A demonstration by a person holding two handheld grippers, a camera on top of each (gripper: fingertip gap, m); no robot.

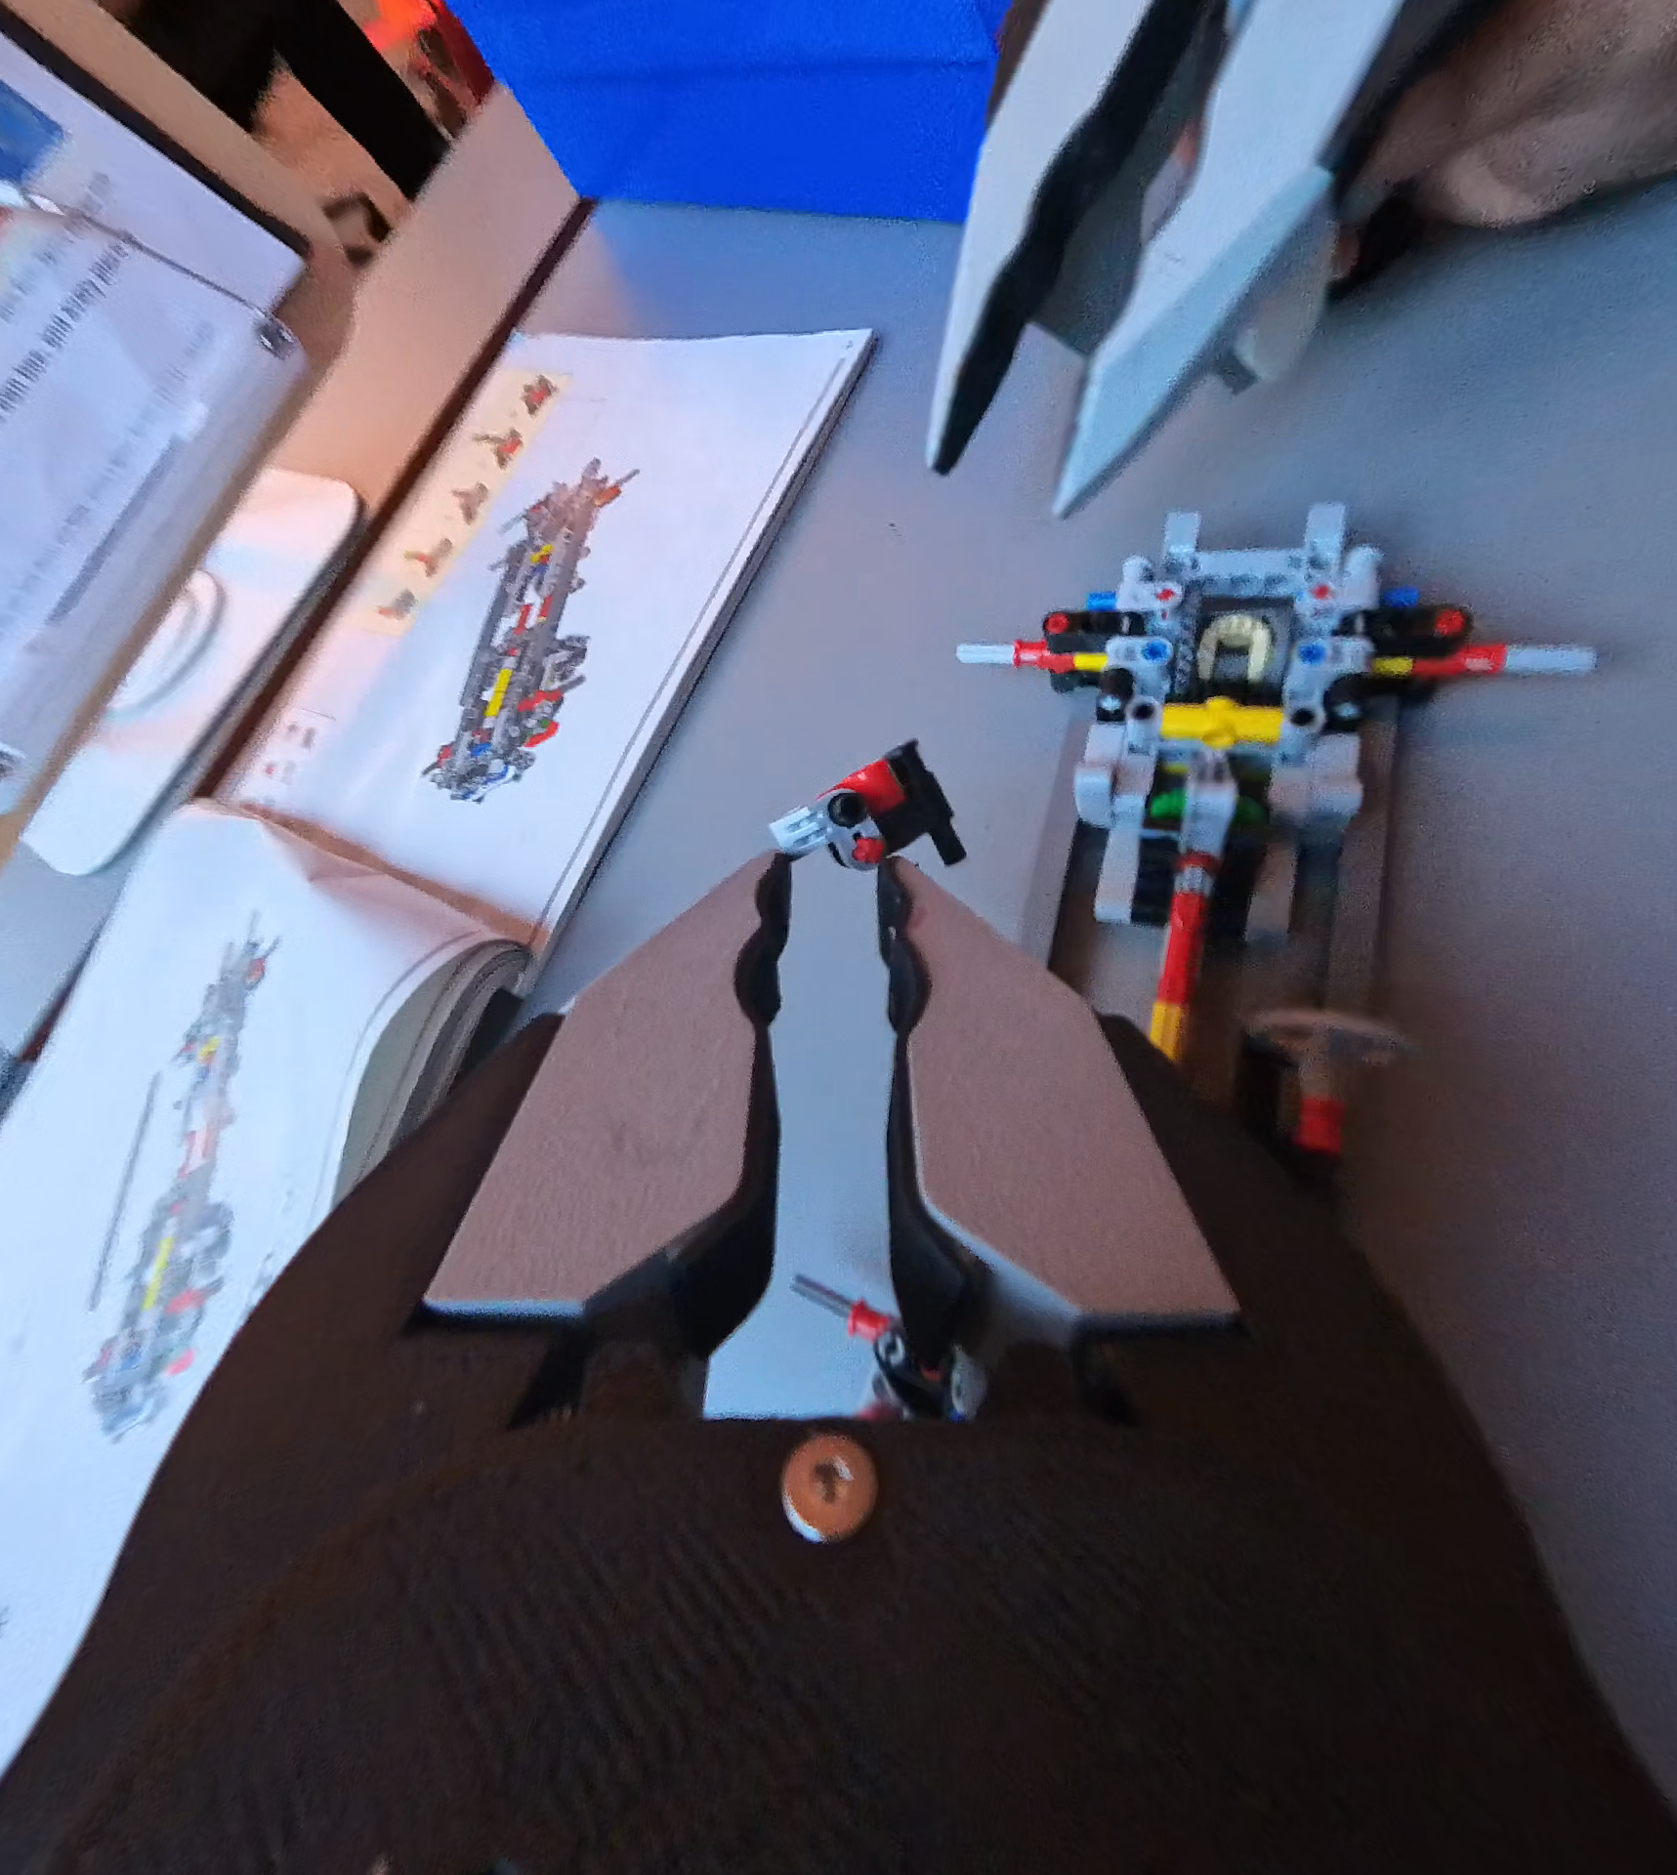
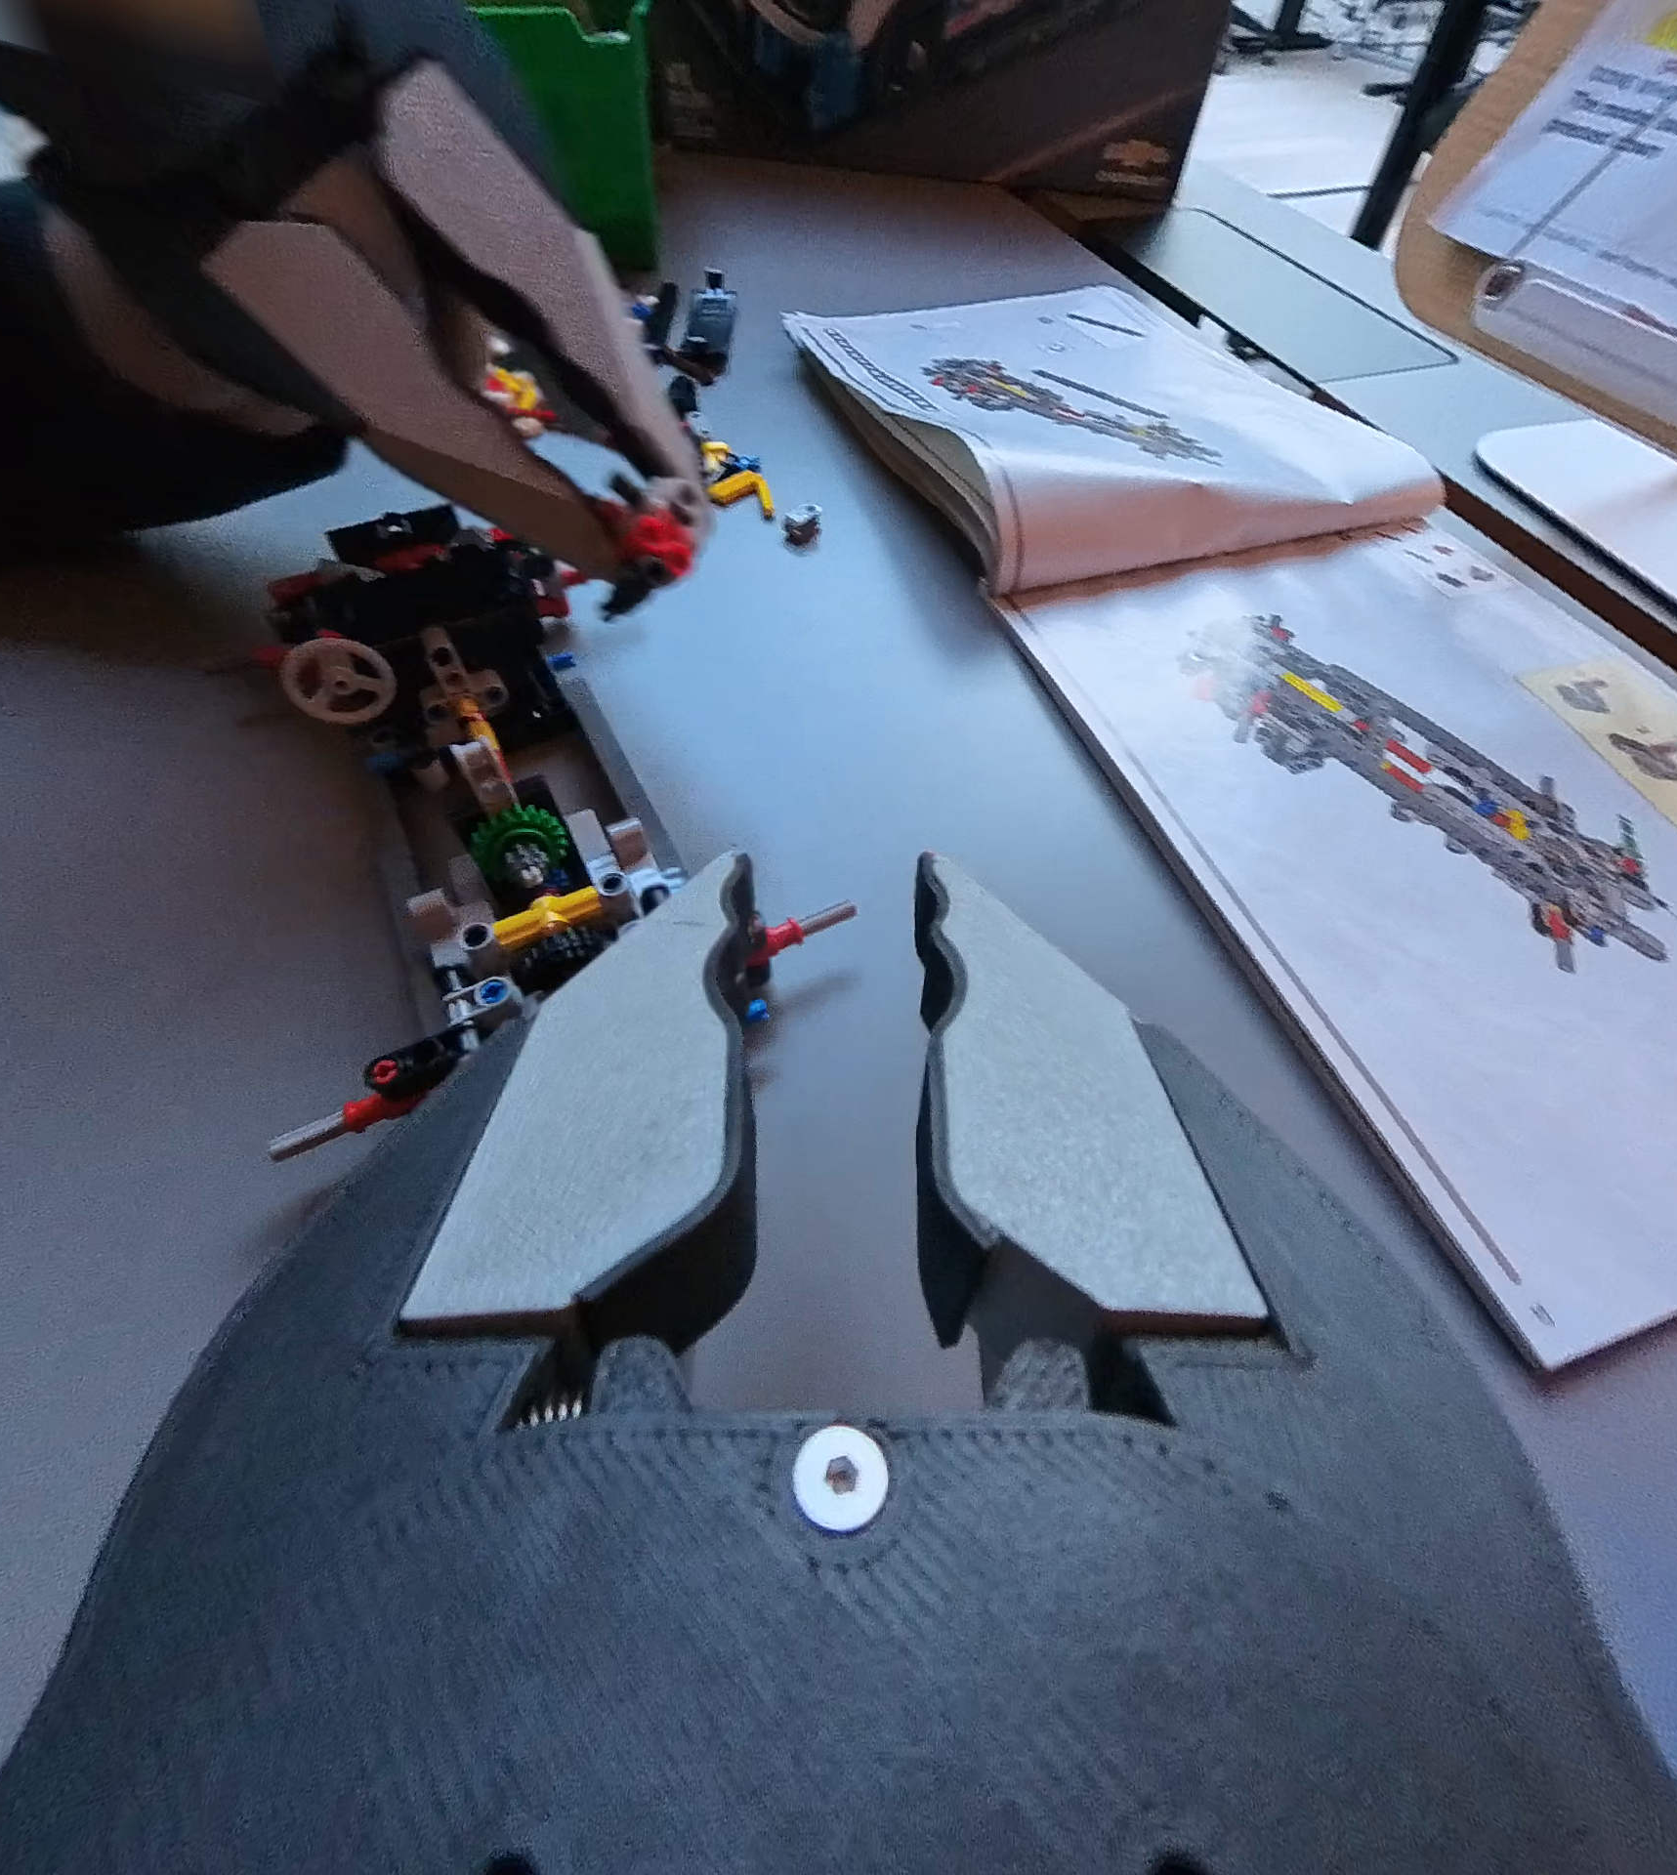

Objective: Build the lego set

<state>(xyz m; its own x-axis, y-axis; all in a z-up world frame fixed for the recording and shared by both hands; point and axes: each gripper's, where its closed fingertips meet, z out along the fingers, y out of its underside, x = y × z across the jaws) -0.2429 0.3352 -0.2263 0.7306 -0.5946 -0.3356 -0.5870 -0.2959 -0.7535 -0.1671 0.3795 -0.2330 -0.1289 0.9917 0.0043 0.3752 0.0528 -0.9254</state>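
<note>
Left hand-held gripper pinches a small red-black-grey brick piece by fingertips only, so it may slip; right hand-held gripper open, empty above tabletop.

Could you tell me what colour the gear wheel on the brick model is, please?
The gear wheel is green; the right wrist view shows it best, near the middle of the brick model.

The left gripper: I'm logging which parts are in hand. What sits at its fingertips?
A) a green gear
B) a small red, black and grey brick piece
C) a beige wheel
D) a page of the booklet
B: the left gripper pinches a small red, black and grey brick piece at its tips, above the grey table.
</note>
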